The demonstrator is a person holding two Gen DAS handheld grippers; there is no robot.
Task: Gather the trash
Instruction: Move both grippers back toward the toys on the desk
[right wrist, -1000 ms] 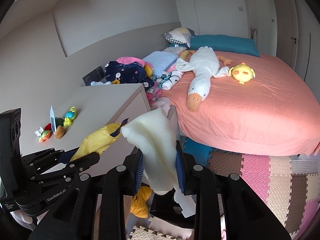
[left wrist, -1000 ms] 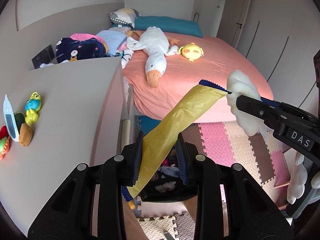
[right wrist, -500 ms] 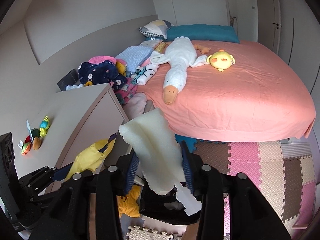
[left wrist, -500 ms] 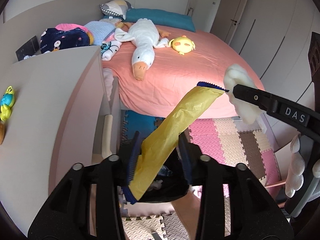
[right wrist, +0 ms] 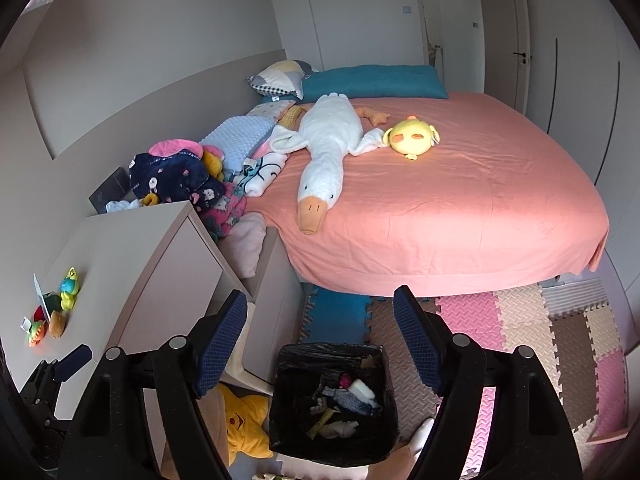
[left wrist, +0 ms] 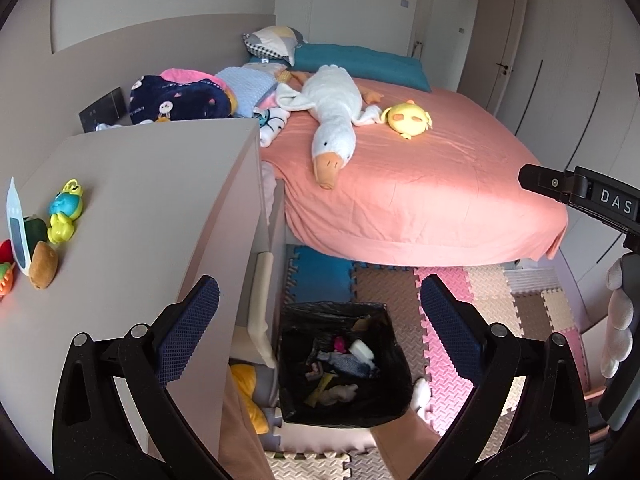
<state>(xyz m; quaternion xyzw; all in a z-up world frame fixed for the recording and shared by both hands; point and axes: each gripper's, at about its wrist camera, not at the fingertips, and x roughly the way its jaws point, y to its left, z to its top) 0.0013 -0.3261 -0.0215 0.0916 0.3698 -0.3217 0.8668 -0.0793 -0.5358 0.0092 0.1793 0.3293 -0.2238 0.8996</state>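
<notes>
A black-lined trash bin (left wrist: 294, 360) (right wrist: 286, 396) stands on the floor below both grippers. Several scraps lie in it, among them a yellow strip (left wrist: 320, 386) (right wrist: 323, 418) and a pale crumpled piece (left wrist: 340, 394) (right wrist: 340, 430). My left gripper (left wrist: 318, 300) hangs above the bin with its jaws opening wide and nothing between them. My right gripper (right wrist: 320, 306) is also over the bin, its jaws opening and empty. One right finger (left wrist: 576, 192) shows at the edge of the left wrist view.
A beige dresser (left wrist: 140, 208) with small toys (left wrist: 64, 212) stands left of the bin. Behind is a bed (right wrist: 460, 208) with a plush goose (right wrist: 324, 160). Foam mats (right wrist: 520, 320) cover the floor. A yellow star plush (right wrist: 244, 420) lies beside the bin.
Both grippers have opened. The yellow wrapper has left the left jaws and the white foam sheet has left the right jaws. The bin now shows in full beneath them.
</notes>
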